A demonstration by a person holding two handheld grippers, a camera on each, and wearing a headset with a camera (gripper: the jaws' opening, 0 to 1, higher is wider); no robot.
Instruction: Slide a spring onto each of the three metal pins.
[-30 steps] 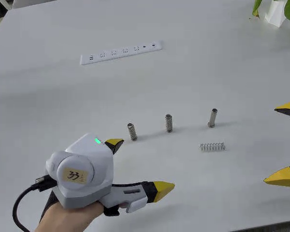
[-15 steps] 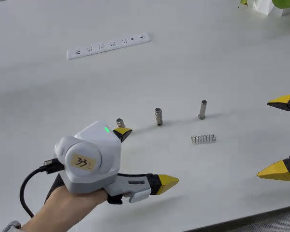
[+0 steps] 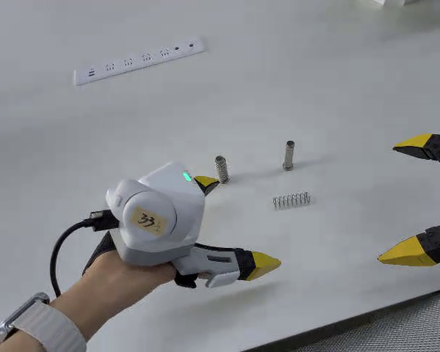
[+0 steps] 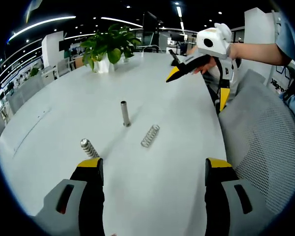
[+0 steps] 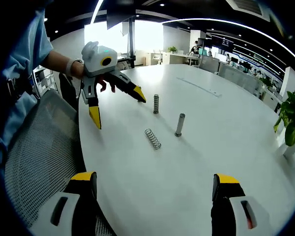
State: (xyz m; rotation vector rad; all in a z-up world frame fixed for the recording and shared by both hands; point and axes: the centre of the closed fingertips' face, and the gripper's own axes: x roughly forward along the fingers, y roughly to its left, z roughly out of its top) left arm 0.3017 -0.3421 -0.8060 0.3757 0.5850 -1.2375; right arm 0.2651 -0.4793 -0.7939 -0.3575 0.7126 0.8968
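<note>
A bare metal pin (image 3: 289, 155) stands upright on the white table, and a loose spring (image 3: 292, 199) lies flat just in front of it. To its left another pin (image 3: 221, 169) wears a spring. My left gripper (image 3: 235, 224) is open and empty, its upper tip beside that sprung pin and its body hiding the table further left. The right gripper (image 3: 409, 198) hangs open and empty at the right edge, well off the spring. The left gripper view has the bare pin (image 4: 124, 113), the spring (image 4: 150, 135) and the sprung pin (image 4: 88, 146) ahead of its jaws.
A white power strip (image 3: 139, 59) lies at the back left of the table (image 3: 337, 81). The table's front edge runs close under the right gripper. A potted plant (image 4: 108, 49) stands at the far end, and a mesh chair (image 5: 39, 162) sits beside the table.
My left gripper has moved to the right along the row of pins and now covers the leftmost one. The head camera has shifted. The pins and the loose spring have stayed put.
</note>
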